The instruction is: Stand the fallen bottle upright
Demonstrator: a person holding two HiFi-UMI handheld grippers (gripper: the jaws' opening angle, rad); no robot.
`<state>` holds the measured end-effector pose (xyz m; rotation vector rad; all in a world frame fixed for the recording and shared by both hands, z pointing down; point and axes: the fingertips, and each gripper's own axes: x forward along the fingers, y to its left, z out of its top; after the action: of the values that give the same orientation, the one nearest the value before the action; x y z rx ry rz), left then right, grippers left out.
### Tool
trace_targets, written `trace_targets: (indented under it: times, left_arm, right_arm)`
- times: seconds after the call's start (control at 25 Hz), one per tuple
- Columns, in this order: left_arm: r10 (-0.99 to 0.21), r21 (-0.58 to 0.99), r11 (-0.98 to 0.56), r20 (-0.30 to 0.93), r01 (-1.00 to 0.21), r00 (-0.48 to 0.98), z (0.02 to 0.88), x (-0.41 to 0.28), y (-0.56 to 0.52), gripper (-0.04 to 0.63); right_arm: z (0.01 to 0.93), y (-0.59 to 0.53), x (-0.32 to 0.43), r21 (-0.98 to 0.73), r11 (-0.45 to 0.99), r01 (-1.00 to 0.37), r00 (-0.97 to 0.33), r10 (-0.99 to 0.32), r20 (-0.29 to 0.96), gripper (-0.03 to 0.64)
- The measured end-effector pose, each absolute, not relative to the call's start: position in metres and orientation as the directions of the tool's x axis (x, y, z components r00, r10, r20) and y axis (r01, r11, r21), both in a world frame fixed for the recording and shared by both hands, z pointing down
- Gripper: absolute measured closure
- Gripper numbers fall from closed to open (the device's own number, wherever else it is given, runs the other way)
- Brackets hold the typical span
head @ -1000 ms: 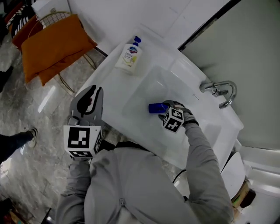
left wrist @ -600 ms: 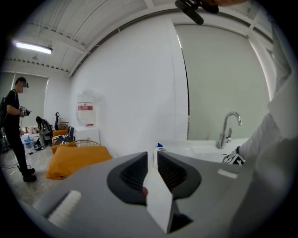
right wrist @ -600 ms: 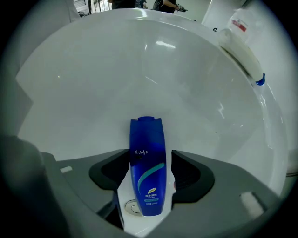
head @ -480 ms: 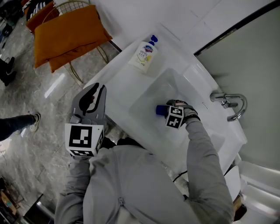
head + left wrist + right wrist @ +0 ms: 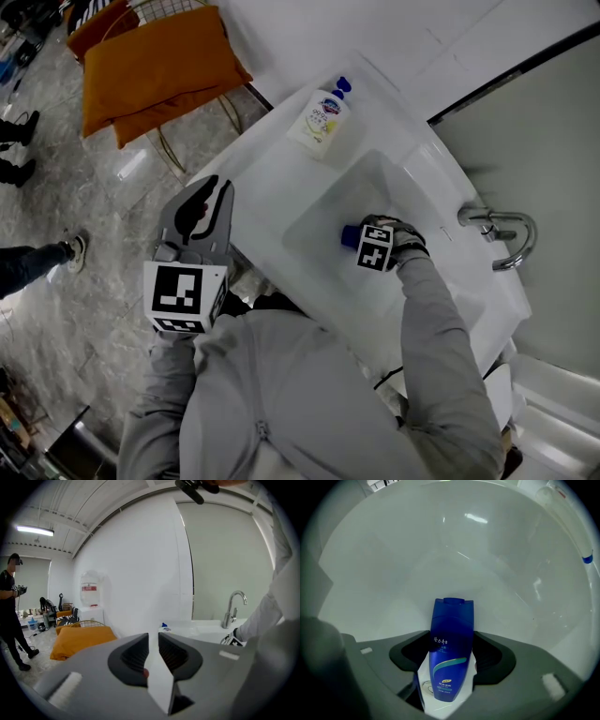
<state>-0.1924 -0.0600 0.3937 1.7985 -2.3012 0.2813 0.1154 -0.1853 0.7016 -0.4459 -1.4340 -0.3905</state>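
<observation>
Right gripper (image 5: 452, 641) is down inside the white sink (image 5: 314, 211), pointing at the basin floor. Its jaws are wide and clamped on the blue bottle (image 5: 451, 620), with a pad against each side. The bottle runs along the jaws, cap end away from the camera toward the basin floor, and leans slightly in the grip. Can't tell if the cap end touches the floor. In the head view only a bit of blue shows, just left of the gripper's marker cube, near the middle of the basin.

Left gripper (image 5: 211, 192) is held off the near left edge of the counter. Its jaws are together with nothing between them, well apart from the bottle.

A soap dispenser (image 5: 322, 117) lies on the counter at the far left of the sink. The faucet (image 5: 506, 234) is at the right. An orange cushion (image 5: 155, 66) rests on a wire chair far left, over a marble floor.
</observation>
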Motion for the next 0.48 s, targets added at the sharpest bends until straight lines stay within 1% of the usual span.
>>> trace_targets:
  times: [0.12,0.32,0.48]
  left_arm:
    - [-0.934,-0.022,0.225,0.281,-0.974,-0.222,0.395,-0.188,-0.064,0.477]
    - [-0.94,-0.022,0.201,0.277,-0.979,-0.199,0.393,-0.18,-0.071,0.479]
    - [-0.942,-0.025,0.191,0.276,-0.981,-0.191,0.392,-0.18,-0.073,0.477]
  right_arm:
    - [0.701,-0.186,0.115,-0.057,0.862,0.504,0.101,0.006,0.995,0.346]
    - [0.7,-0.186,0.114,-0.021,0.869,0.494,0.065,-0.013,0.998,0.341]
    - [0.695,-0.187,0.11,0.005,0.914,0.406,0.0,-0.006,1.0,0.342]
